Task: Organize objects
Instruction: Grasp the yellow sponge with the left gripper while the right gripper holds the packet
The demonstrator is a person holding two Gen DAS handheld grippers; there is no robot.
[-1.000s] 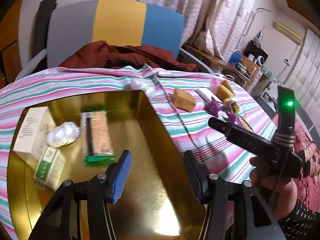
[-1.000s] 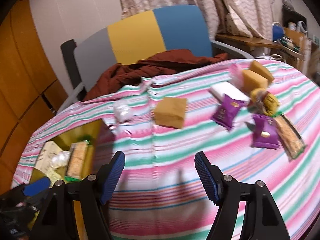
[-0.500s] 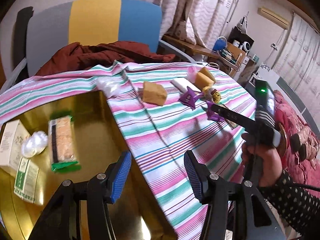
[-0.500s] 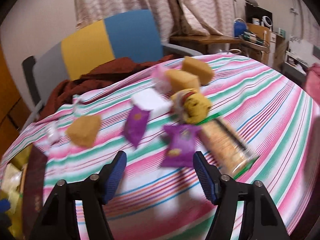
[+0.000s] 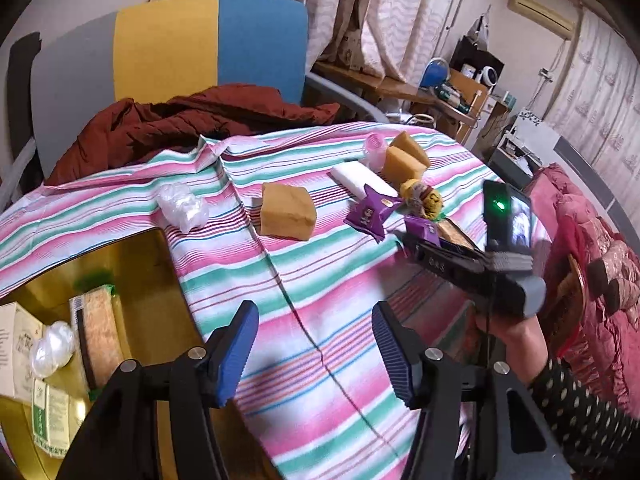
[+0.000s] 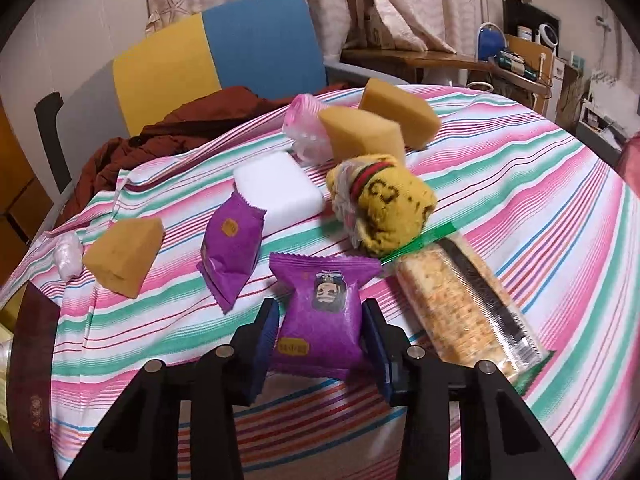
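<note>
The right gripper (image 6: 322,338) has just been closing its jaws, which now pinch a purple snack packet (image 6: 322,322) lying on the striped tablecloth (image 6: 520,208). A long cracker pack (image 6: 464,304) lies just beside it, a second purple packet (image 6: 232,252) and yellow sock bundle (image 6: 384,204) behind. The left gripper (image 5: 314,350), jaws spread and just widened, holds nothing beside the gold tray (image 5: 152,280).

On the striped cloth — three sponges (image 6: 376,134), two purple packets (image 6: 322,316), one cracker pack (image 6: 460,304), one white block (image 6: 278,192).
</note>
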